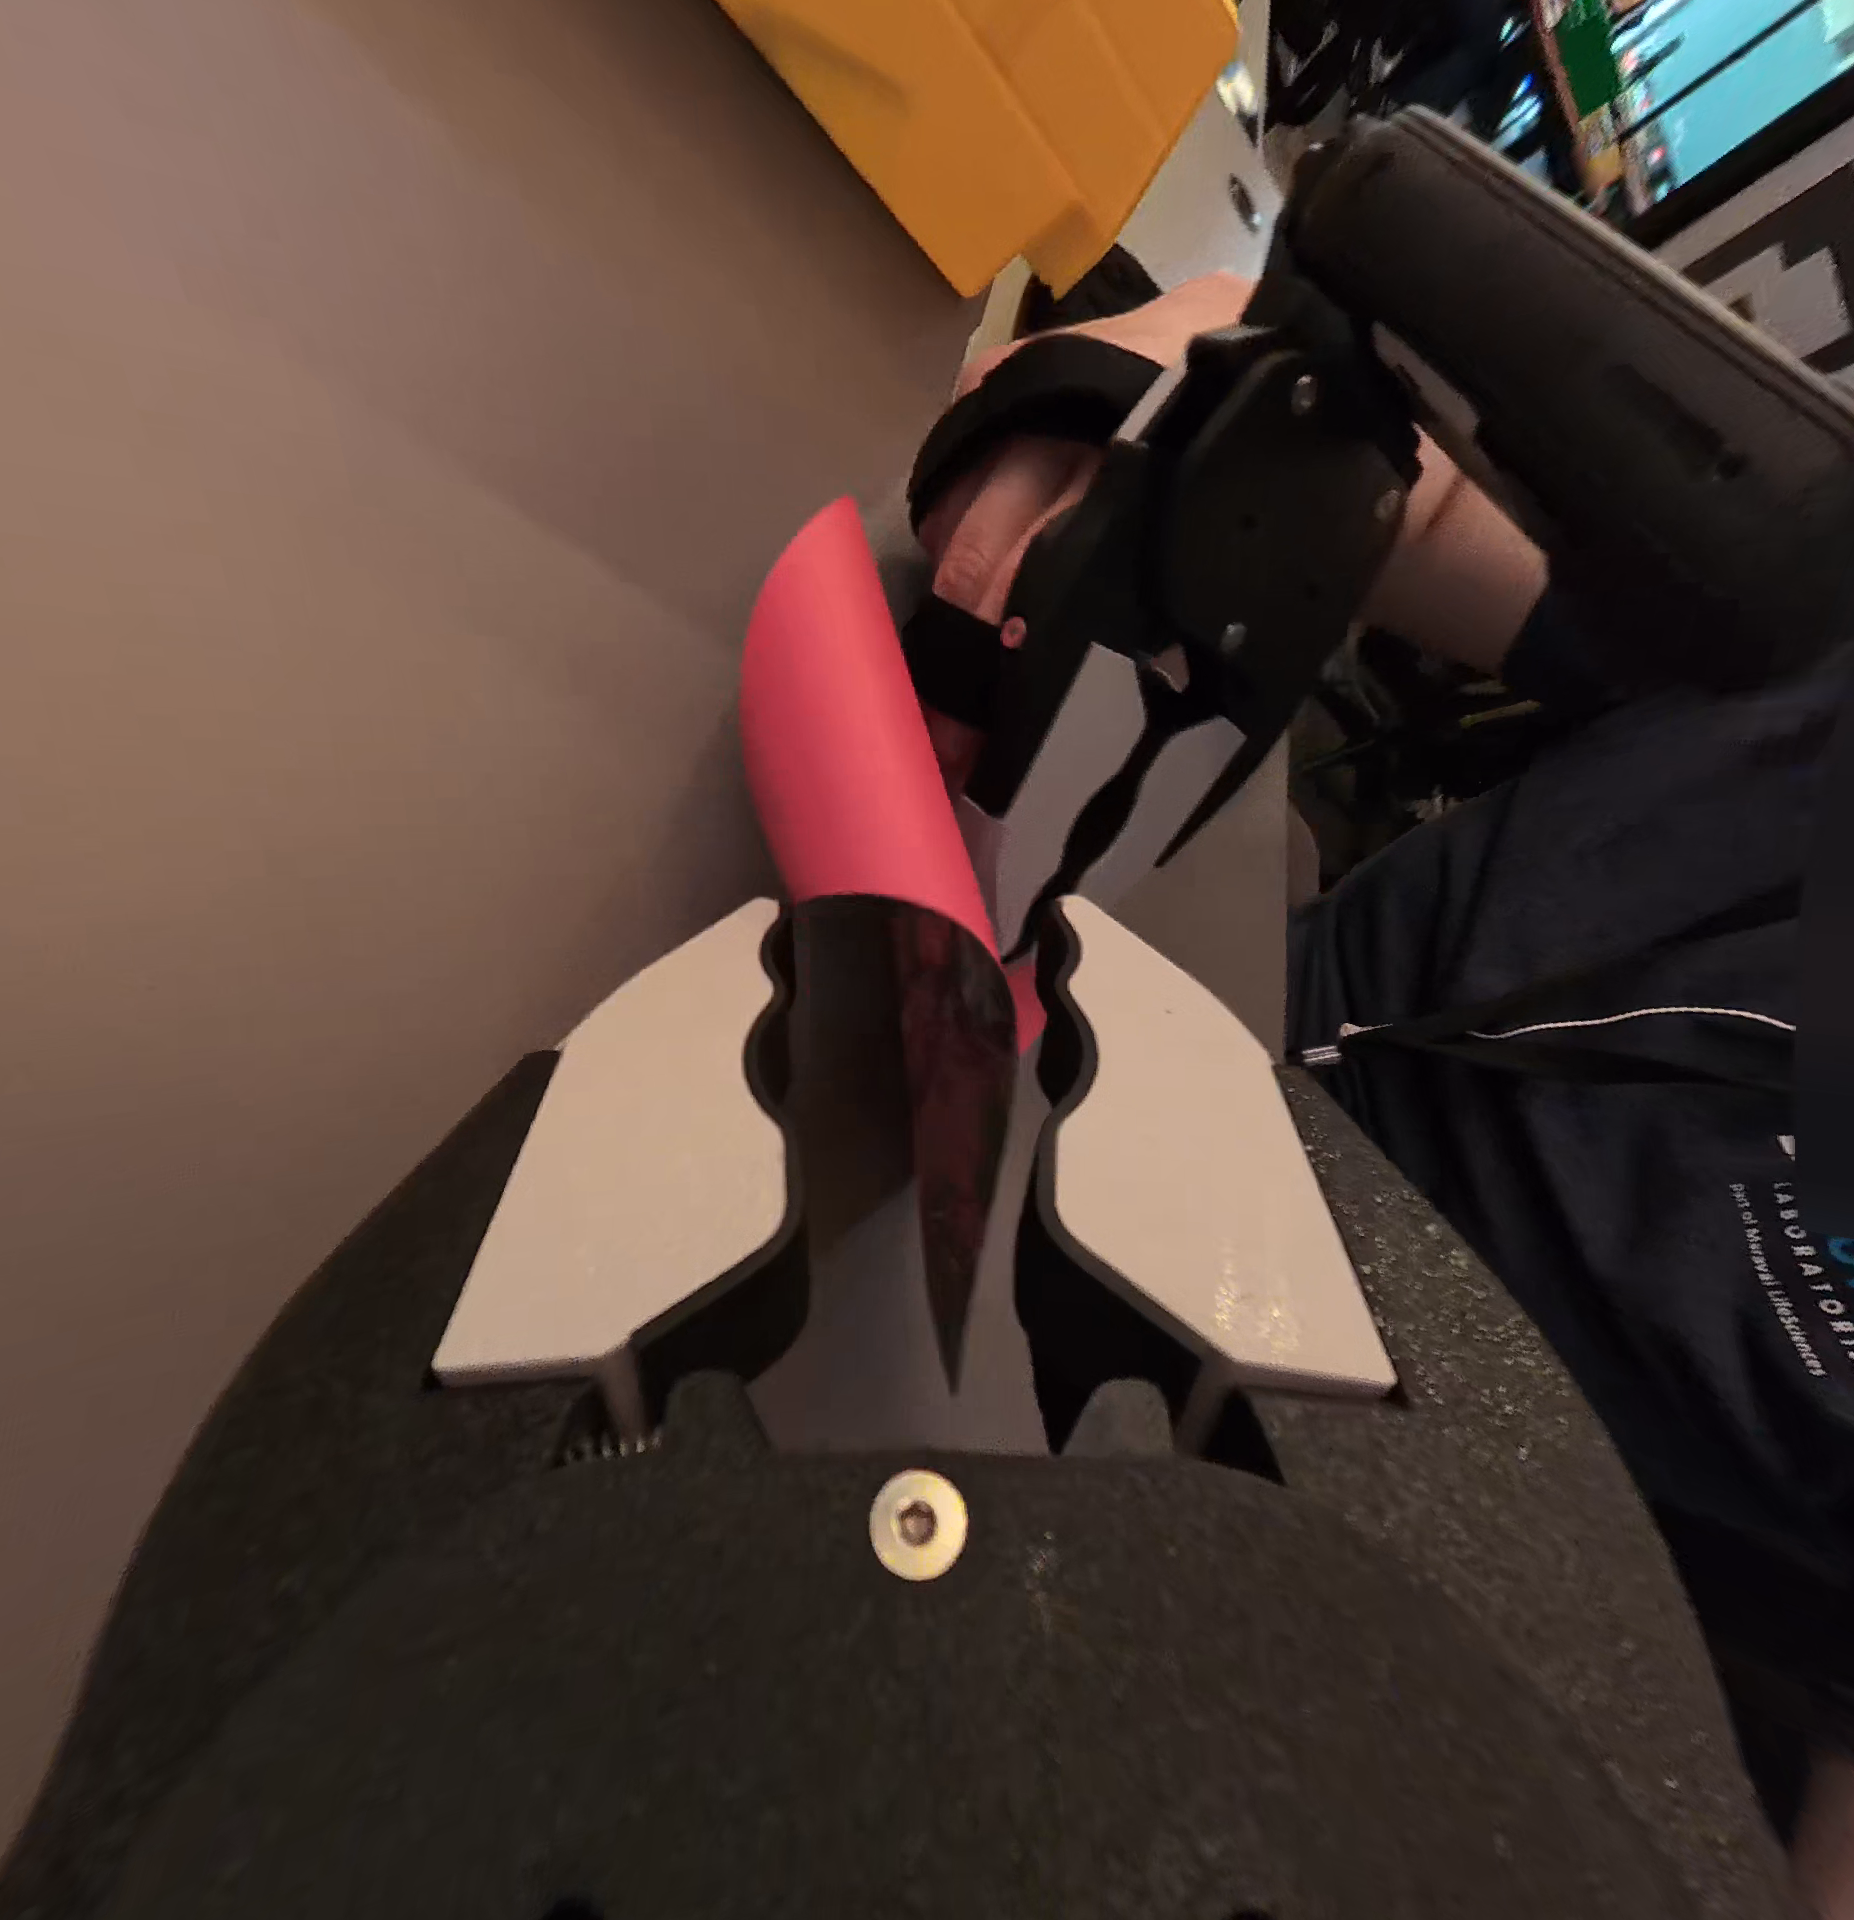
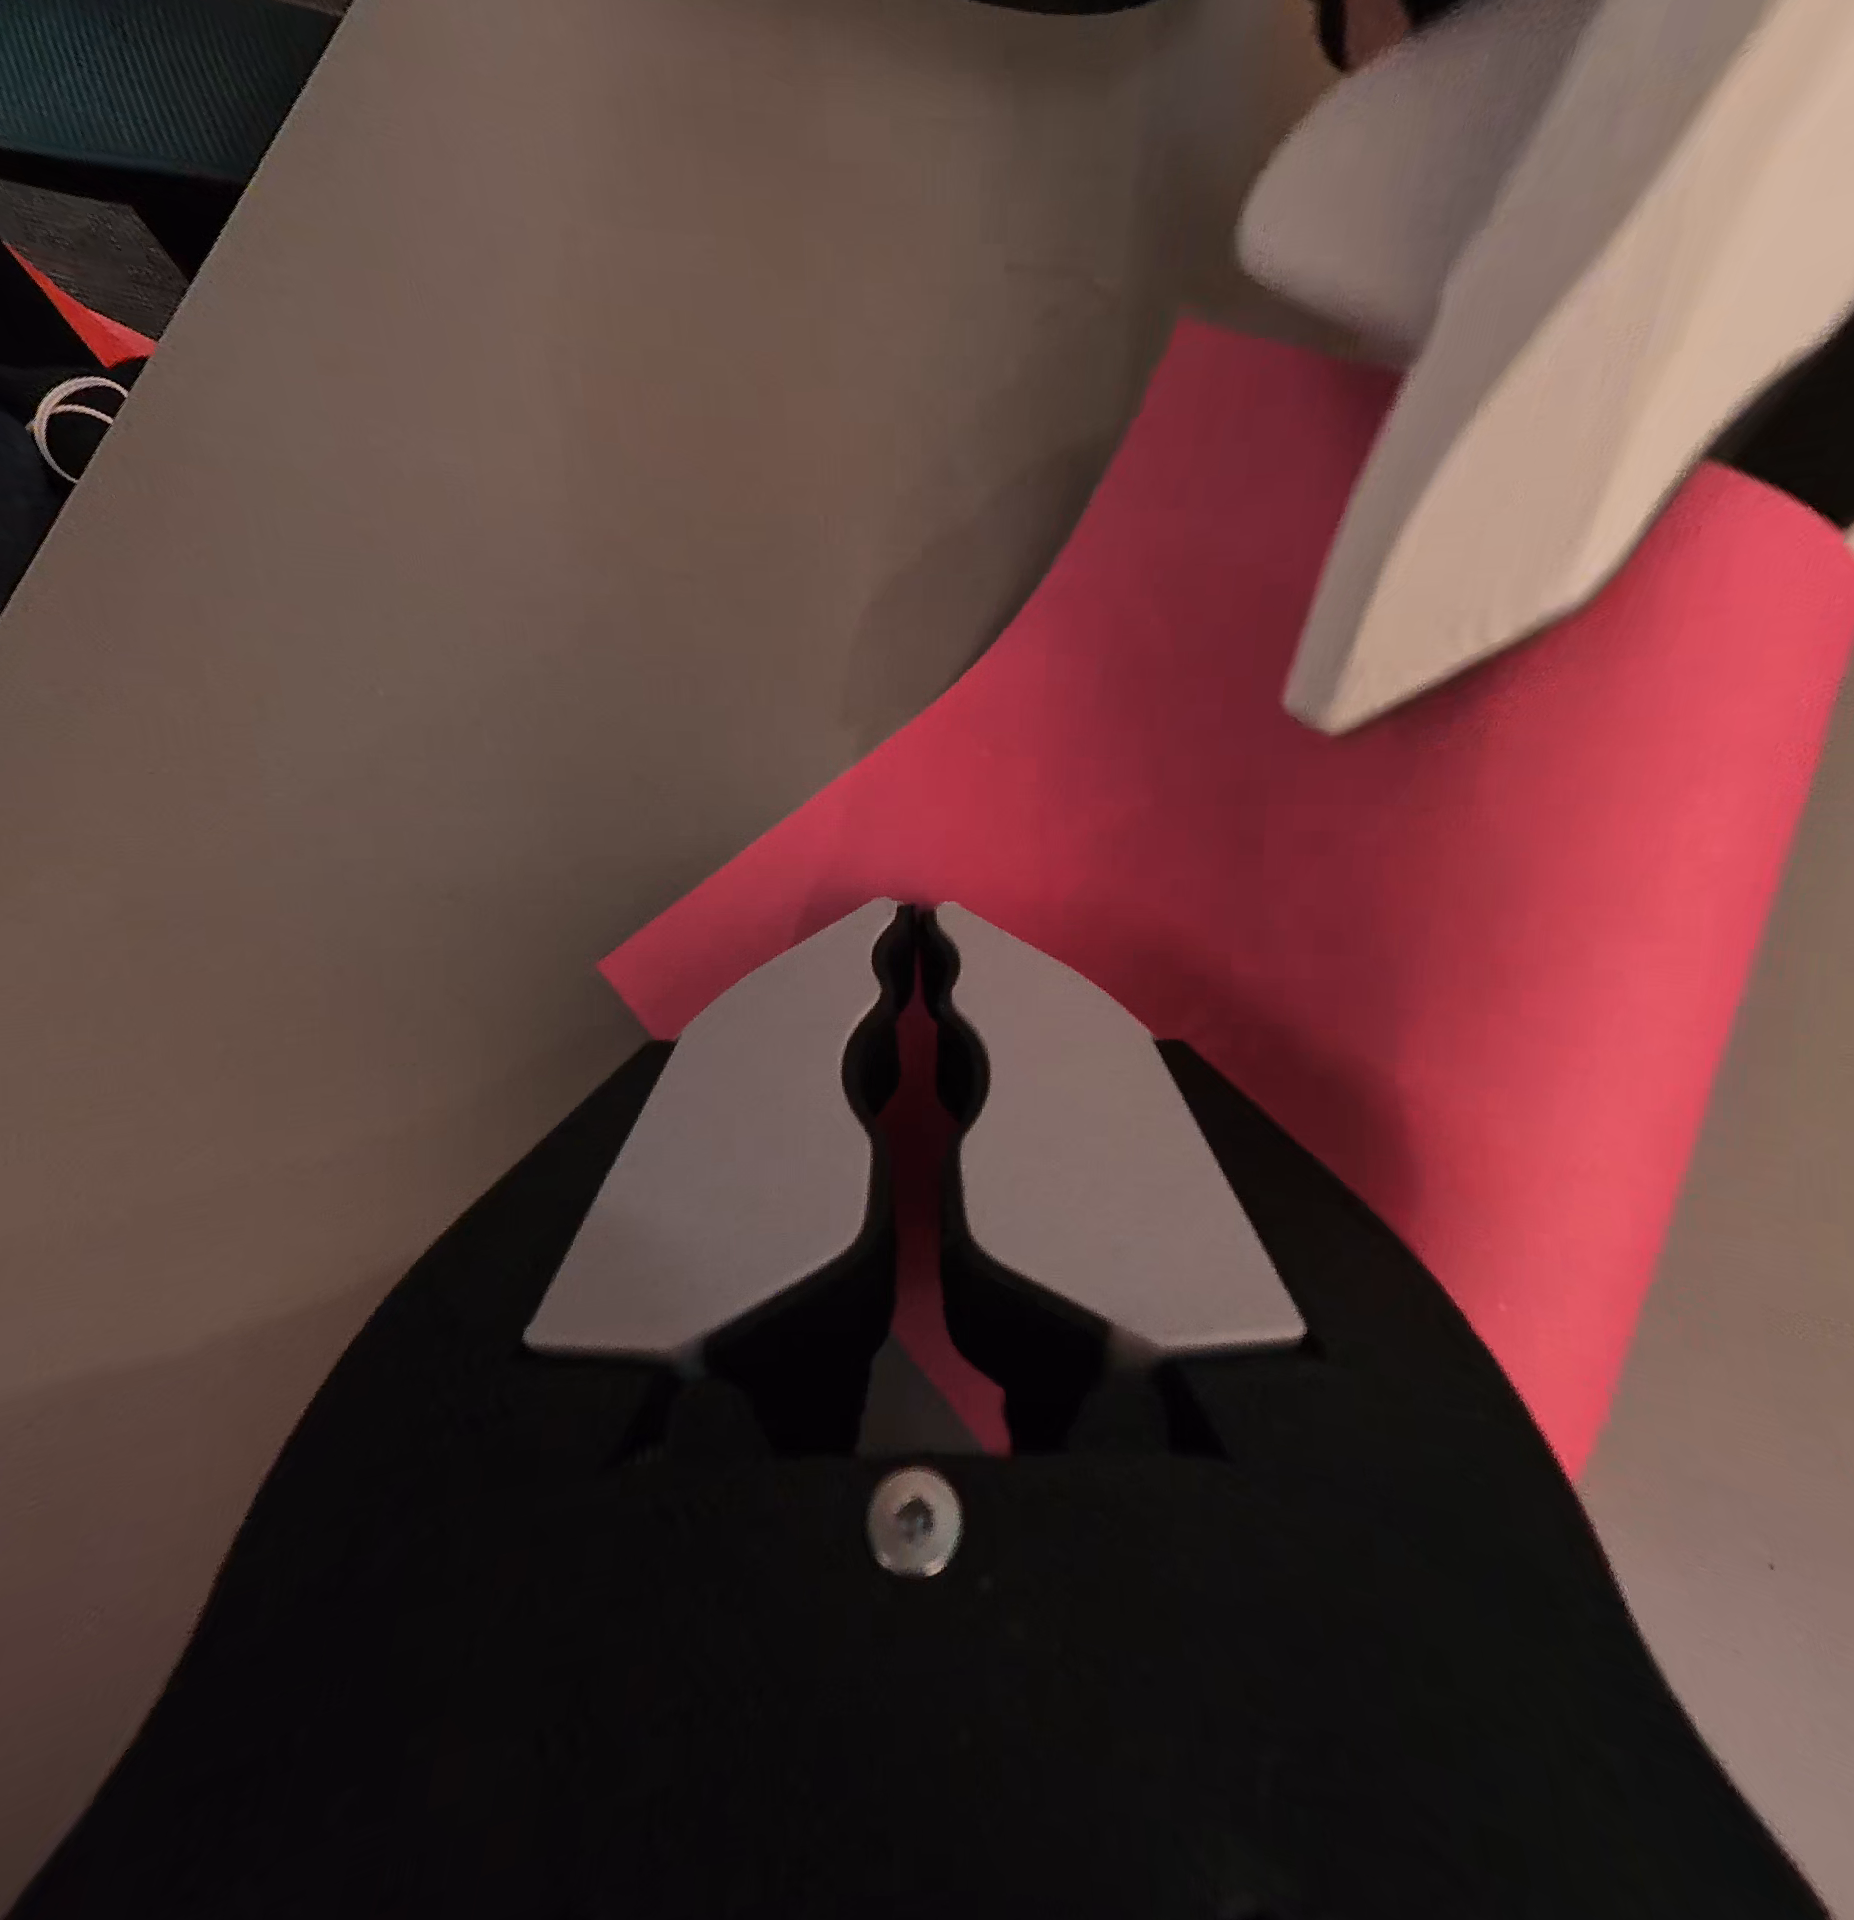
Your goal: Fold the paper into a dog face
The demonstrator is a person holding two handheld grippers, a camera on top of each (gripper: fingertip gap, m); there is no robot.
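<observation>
A pink sheet of paper [image 1: 840, 727] lies on the grey table [image 1: 331, 623], curled up into a loose roll. My left gripper [image 1: 918, 920] is open, its two fingers apart on either side of the raised curl, which runs back between the jaws in shadow. My right gripper [image 2: 918, 909] is shut on the near edge of the paper [image 2: 1318, 883], close to a corner, with the sheet pinched between its fingertips. One white left finger [image 2: 1525, 436] hangs over the far part of the sheet. The right gripper's black body [image 1: 1266, 499], held by a hand, sits just behind the curl.
A yellow box [image 1: 1006, 125] stands at the far end of the table. A person in dark clothing [image 1: 1577, 1143] sits along the table's right side. In the right wrist view, the table's edge [image 2: 144, 364] runs along the left, with dark items beyond it. Across from one pair of fingers to the other is roughly 7 cm.
</observation>
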